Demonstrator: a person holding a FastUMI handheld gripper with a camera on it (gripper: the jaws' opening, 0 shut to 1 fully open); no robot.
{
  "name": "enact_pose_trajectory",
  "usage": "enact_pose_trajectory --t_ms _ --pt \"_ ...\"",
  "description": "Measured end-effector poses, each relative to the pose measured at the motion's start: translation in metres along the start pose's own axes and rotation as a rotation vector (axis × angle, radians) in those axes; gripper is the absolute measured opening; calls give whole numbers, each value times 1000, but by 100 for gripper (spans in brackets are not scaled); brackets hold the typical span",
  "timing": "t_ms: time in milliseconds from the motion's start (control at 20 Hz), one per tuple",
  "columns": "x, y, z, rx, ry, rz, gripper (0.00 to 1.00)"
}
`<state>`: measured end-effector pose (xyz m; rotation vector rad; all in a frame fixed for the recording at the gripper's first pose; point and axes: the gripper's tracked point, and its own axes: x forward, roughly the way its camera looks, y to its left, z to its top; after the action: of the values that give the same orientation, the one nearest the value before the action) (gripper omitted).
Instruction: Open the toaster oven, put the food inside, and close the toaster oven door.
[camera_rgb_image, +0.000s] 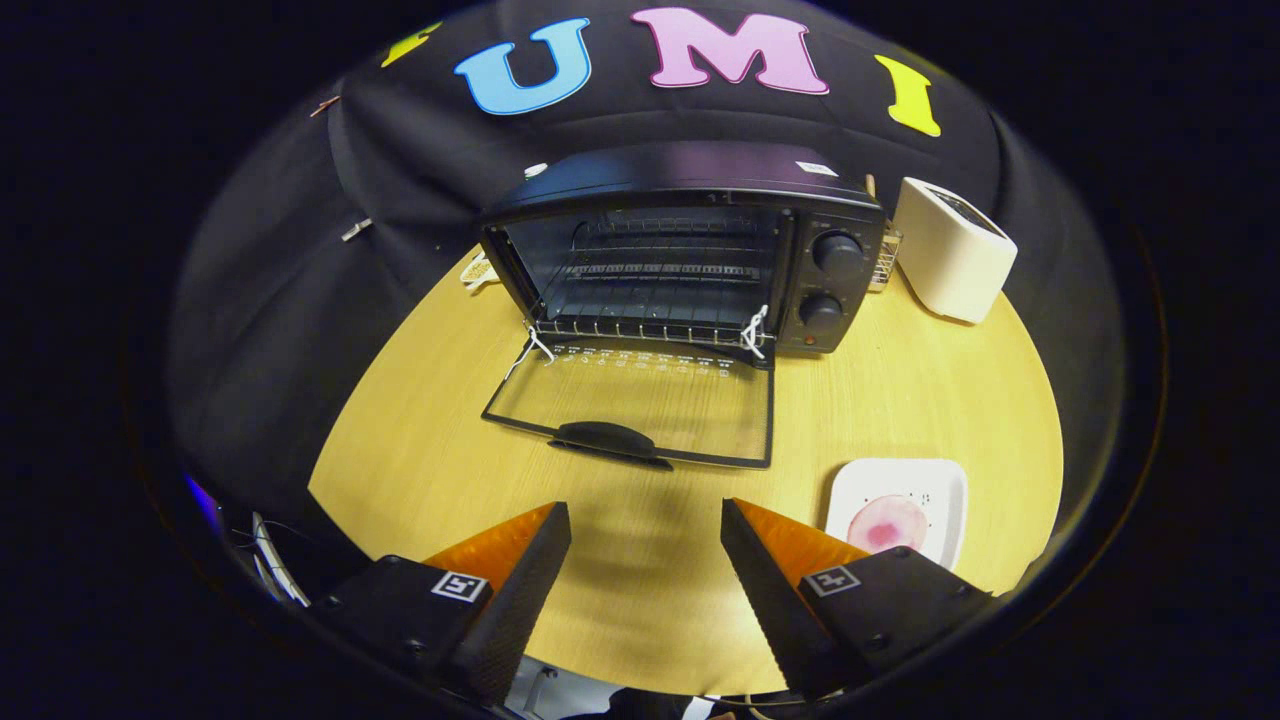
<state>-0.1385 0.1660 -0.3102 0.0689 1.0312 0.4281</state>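
The gripper (646, 520) hovered above the wooden tabletop (900, 390) with its jaws spread wide and nothing between them; only bare wood showed in the gap. Both fingers pointed toward the toaster oven (690, 250), which stood well beyond them near the far side of the tabletop, against the black cloth wall.

The toaster oven door (640, 405) was fully let down, lying flat toward the gripper with its glass pane facing up and the wood grain showing through it. Its dark handle (605, 440) sat at the near edge, the part of the oven closest to the fingertips yet still clear of them. White cords (752, 328) were tied at both hinge corners of the door. Inside the open cavity a wire rack (655, 270) was visible, with no food on it. Two round knobs (835, 252) sat one above the other on the panel at the oven's right side.

The food (887, 523), a round pink piece, lay on a white square plate (945, 485) just beside the right finger and slightly ahead of it, well apart from the oven. A white slot toaster (950, 250) stood to the right of the oven, near it, with a small wire holder between them.
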Motion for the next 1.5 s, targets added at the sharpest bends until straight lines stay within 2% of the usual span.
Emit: enact_pose_trajectory --t_ms 200,400,600,900,950,1000,1100,1200,1250,1300,1350,1400,1500 --pt "-32 -67 -18 3 132 -5 99" --pt "-46 -138 -45 68 262 -34 100" --pt "-39 -212 -57 116 327 -110 98" --pt "-12 -264 -70 167 417 -119 97" --pt "-7 -266 -71 170 434 -111 93" --pt "-2 -265 -75 173 447 -102 84" --pt "9 -266 -75 183 455 -86 84" --pt "16 -266 -81 209 480 -91 47" --pt "17 -266 -87 213 500 -87 43" --pt "20 -267 -96 204 514 -78 48" --pt "31 -273 -94 224 499 -73 48" --pt "42 -272 -104 267 489 -47 9" --pt "54 -276 -112 300 466 10 8"
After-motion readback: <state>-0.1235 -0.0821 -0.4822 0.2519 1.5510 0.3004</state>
